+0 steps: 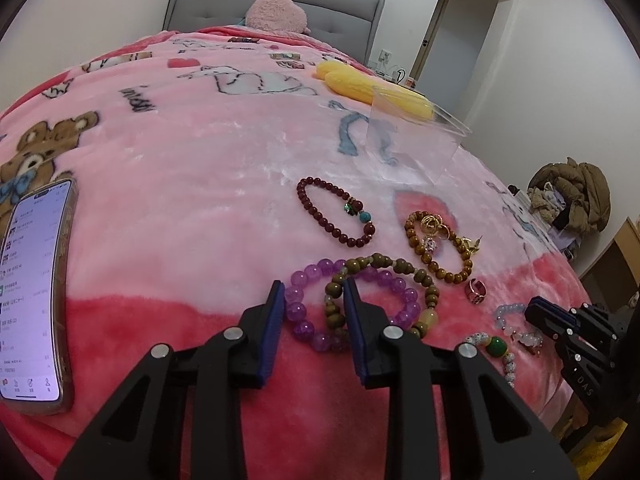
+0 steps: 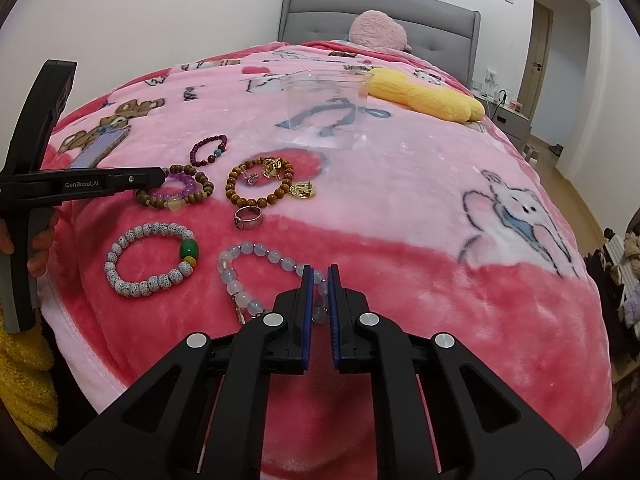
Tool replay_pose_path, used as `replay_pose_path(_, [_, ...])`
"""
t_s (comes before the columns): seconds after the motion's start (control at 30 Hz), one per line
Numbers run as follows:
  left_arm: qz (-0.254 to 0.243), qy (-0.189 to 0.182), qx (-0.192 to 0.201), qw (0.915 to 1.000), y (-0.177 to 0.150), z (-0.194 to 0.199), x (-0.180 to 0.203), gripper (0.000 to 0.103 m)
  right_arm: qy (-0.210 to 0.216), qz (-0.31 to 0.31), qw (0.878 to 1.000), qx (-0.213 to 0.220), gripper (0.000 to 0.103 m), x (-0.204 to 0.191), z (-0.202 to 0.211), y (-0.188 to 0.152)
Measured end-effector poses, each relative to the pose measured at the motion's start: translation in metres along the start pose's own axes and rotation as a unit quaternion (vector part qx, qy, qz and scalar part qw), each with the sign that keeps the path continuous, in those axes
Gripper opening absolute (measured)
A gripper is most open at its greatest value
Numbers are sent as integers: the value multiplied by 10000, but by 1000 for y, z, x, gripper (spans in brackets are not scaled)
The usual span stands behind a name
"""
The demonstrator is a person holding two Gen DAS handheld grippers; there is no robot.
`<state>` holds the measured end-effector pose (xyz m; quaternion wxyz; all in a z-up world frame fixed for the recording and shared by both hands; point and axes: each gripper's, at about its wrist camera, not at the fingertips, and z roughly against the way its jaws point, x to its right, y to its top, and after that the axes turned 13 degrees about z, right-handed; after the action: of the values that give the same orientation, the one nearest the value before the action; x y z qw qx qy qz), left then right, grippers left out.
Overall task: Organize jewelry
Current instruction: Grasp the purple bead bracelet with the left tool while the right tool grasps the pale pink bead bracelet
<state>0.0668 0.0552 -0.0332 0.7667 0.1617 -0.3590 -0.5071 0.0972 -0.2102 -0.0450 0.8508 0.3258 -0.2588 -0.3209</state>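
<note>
On the pink blanket (image 1: 180, 168), the left gripper (image 1: 314, 296) stands wide apart around the near edges of the purple bracelet (image 1: 298, 304) and the olive bead bracelet (image 1: 424, 280) lying over it, not yet pinching either. The right gripper (image 2: 319, 280) is narrowed around the beads of the pale blue bracelet (image 2: 240, 276), though contact cannot be told. A clear box (image 2: 324, 108) sits further up the bed, beside a yellow pillow (image 2: 428, 96)
</note>
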Motion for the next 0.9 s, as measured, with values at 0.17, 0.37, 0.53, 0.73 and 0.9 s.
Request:
replay_pose_path(0.17, [-19,17,22,10000,-1,1,-1,18,1,0,10000,-13,4,0,0,0])
replay_pose_path(0.37, [-60,31,112,9999,-1,6,0,10,4,0,10000,-15,4,0,0,0])
replay_pose_path(0.53, [-78,21,115,9999,-1,7,0,10,4,0,10000,-21,4,0,0,0])
replay_pose_path(0.73, [-5,4,48,10000,0,4,-3,10,1,13,10000,-29,4,-1,0,0])
replay_pose_path(0.9, [36,-51,-60,10000,1,-3,-5,10,35,-21,10000,-53,4,1,-2,-1])
